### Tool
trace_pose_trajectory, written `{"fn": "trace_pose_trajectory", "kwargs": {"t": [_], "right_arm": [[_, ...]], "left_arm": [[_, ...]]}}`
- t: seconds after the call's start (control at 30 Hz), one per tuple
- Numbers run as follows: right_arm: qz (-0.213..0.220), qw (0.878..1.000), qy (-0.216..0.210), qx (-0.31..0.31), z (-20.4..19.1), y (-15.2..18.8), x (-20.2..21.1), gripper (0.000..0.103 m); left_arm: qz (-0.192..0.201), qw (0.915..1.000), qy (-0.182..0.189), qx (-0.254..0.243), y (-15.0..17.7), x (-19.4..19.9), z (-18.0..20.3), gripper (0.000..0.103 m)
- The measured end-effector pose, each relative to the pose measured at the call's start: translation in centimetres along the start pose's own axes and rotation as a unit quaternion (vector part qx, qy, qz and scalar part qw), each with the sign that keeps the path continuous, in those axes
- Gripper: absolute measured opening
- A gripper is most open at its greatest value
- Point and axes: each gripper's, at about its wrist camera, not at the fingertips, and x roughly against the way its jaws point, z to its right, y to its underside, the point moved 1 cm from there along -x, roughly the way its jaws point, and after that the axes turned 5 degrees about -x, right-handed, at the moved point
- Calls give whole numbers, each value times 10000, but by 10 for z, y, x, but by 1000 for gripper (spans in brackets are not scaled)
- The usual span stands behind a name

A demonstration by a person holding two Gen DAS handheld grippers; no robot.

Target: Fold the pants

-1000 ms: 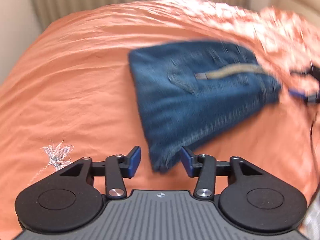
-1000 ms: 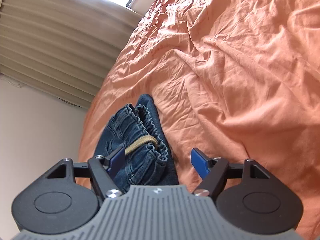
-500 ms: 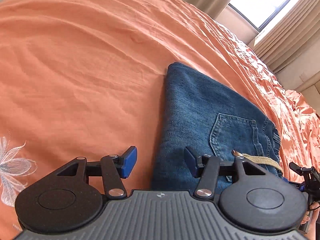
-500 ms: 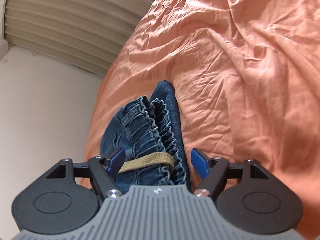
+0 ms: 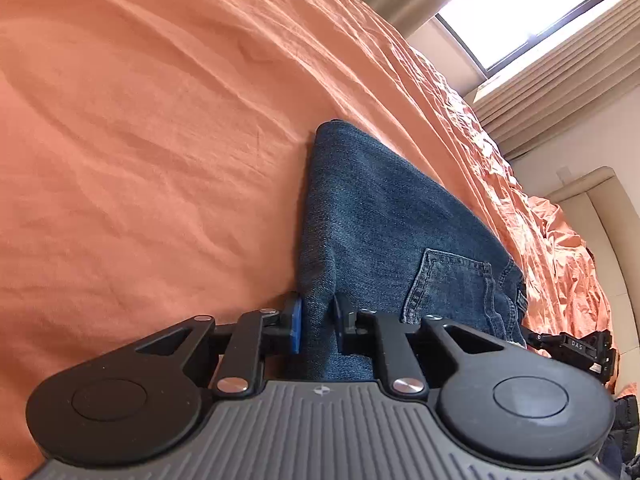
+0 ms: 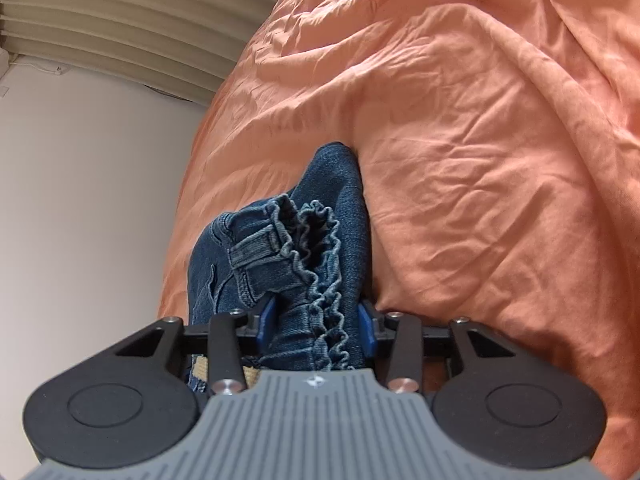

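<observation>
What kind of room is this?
Most likely a bedroom: an orange bedsheet covers a wide bed, a padded headboard stands at its end, and curtains hang beside a bright window.

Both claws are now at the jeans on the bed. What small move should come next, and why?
Probably finish closing, then lift a little. The left claw is closing on the folded edge of the jeans, the right claw on the bunched waistband; denim sits between both pairs of pads.
</observation>
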Motion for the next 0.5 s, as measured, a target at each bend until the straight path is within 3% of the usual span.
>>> {"fn": "trace_pose_trajectory", "kwargs": {"t": [0.17, 0.5], "right_arm": [[161, 9987, 346, 335, -39, 3, 15, 21], [385, 9879, 740, 1305, -160, 40, 59, 18]], "left_arm": [[219, 9979, -410, -442, -2, 15, 25, 6], [576, 9934, -398, -906, -21, 82, 60, 5]]}}
